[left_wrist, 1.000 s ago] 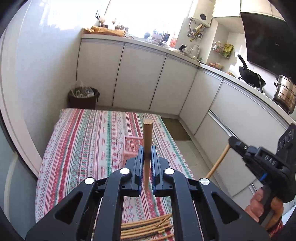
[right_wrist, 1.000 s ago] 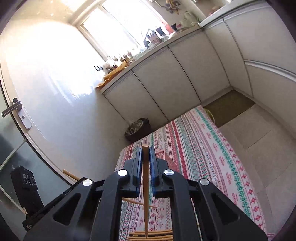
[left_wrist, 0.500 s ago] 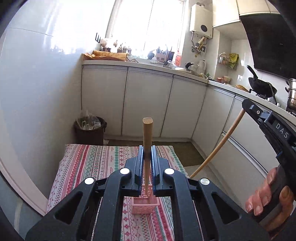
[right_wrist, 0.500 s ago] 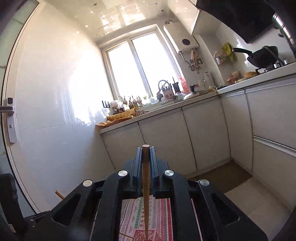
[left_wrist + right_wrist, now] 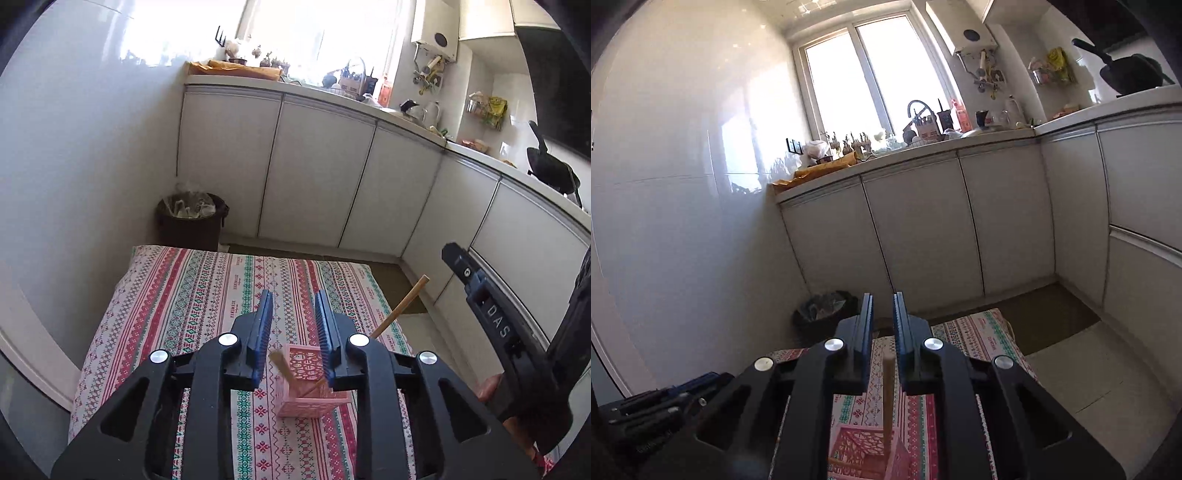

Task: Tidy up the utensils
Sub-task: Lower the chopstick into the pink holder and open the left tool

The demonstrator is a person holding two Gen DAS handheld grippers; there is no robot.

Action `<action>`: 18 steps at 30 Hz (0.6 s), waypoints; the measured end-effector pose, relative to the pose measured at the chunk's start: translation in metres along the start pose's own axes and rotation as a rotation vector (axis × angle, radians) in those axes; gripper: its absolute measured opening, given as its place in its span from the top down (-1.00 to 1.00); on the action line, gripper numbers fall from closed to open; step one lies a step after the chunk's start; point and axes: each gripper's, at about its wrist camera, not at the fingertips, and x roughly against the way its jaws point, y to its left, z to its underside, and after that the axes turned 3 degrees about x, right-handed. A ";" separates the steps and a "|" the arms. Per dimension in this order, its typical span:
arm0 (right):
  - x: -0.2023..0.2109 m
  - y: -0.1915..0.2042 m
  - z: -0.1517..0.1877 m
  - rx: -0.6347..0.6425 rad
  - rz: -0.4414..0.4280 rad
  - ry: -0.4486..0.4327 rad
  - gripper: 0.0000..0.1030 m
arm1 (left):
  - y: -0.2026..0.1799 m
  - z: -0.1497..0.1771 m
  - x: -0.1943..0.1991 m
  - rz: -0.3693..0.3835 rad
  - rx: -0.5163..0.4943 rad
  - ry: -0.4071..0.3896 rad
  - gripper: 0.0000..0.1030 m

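A pink openwork holder (image 5: 313,386) stands on the striped tablecloth (image 5: 184,295). My left gripper (image 5: 294,323) hovers just above it, its jaws opening, and no pad touches anything. One wooden chopstick (image 5: 281,366) sits slanted in the holder below the jaws. A second chopstick (image 5: 400,308) leans out of the holder to the right. In the right wrist view my right gripper (image 5: 882,321) is also opening. A chopstick (image 5: 888,387) stands free below its jaws, its lower end in the holder (image 5: 864,443).
A dark trash bin (image 5: 190,218) stands past the table's far end by the white wall. White cabinets (image 5: 314,177) run along the back and right. Tiled floor (image 5: 1089,369) lies to the right of the table. A person's hand (image 5: 487,389) holds the right gripper.
Both grippers were shut on upright chopsticks. They moved over the pink holder and tipped down, their jaws parted, and both chopsticks have dropped into the holder.
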 end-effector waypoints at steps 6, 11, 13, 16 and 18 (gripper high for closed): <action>0.033 -0.005 -0.009 -0.010 0.050 0.029 0.16 | -0.003 -0.008 0.033 0.011 0.021 -0.028 0.19; 0.061 -0.009 -0.007 -0.006 0.082 0.071 -0.06 | -0.014 -0.005 0.057 0.018 0.013 -0.032 -0.06; 0.071 -0.010 -0.005 -0.003 0.099 0.088 -0.21 | -0.020 -0.003 0.064 0.020 0.001 -0.026 -0.13; 0.089 -0.015 0.002 -0.015 0.118 0.110 -0.50 | -0.029 0.003 0.071 0.008 -0.026 -0.004 -0.31; 0.100 -0.021 0.007 -0.024 0.145 0.143 -0.76 | -0.032 0.008 0.075 0.006 -0.041 0.014 -0.66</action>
